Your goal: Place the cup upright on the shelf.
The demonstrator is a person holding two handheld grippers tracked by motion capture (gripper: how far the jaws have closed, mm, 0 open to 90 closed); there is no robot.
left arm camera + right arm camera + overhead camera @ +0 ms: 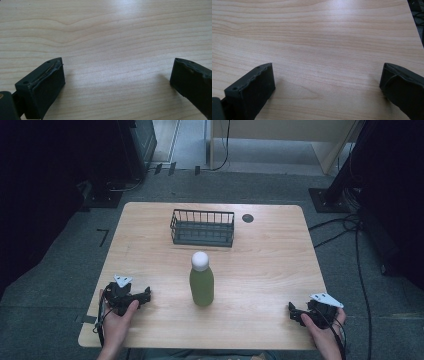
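A green bottle (201, 286) with a white cap stands upright in the middle of the wooden table (270, 265). Behind it sits a dark wire basket (202, 227) with nothing visible inside. My left gripper (144, 296) rests near the table's front left, held by a hand, well left of the bottle. In the left gripper view its gripper (117, 75) has jaws wide apart over bare wood. My right gripper (292, 312) rests at the front right corner. The right gripper view shows that gripper (327, 75) open too, nothing between the jaws.
A small dark round grommet (247, 218) is set in the table behind the basket's right end. Cables (350, 227) run over the grey floor at the right. Dark equipment (135, 145) stands beyond the table's far left.
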